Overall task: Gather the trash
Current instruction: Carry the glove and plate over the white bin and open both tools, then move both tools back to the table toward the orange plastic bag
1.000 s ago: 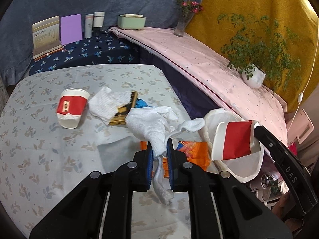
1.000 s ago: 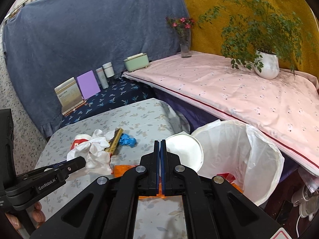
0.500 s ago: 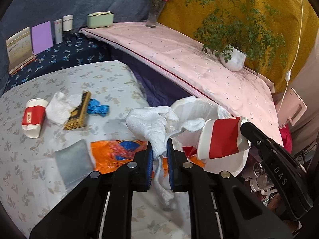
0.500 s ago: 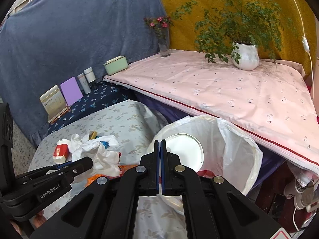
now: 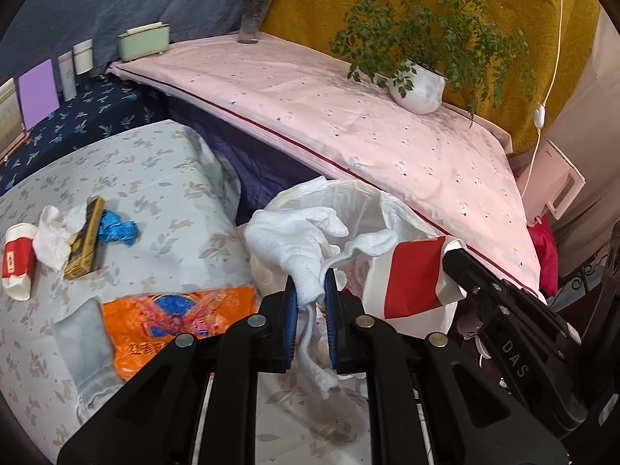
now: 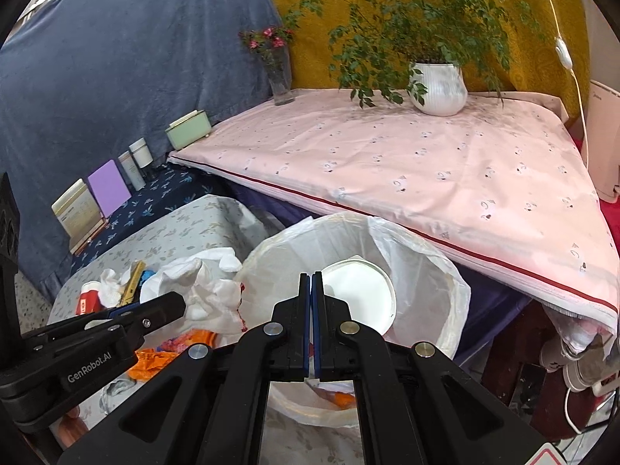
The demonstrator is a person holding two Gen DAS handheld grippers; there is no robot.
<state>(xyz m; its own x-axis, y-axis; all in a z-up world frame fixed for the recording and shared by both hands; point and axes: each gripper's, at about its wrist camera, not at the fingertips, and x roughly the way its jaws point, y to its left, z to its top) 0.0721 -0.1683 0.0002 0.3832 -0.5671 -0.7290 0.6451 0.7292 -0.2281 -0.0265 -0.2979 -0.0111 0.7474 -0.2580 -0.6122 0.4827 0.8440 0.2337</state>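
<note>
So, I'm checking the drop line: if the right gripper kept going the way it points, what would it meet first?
Probably the white liner of the bin, its far inner wall; the right gripper already holds the paper cup over the opening.

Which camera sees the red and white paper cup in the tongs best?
The left wrist view. There the red and white paper cup shows side-on, red band clear, pinched at its rim by the right tongs over the lined bin. The right wrist view shows only its white round end.

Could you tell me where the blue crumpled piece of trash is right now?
In the left wrist view the blue scrap lies at the left on the floral table, touching the right side of the gold box, behind the orange wrapper.
</note>
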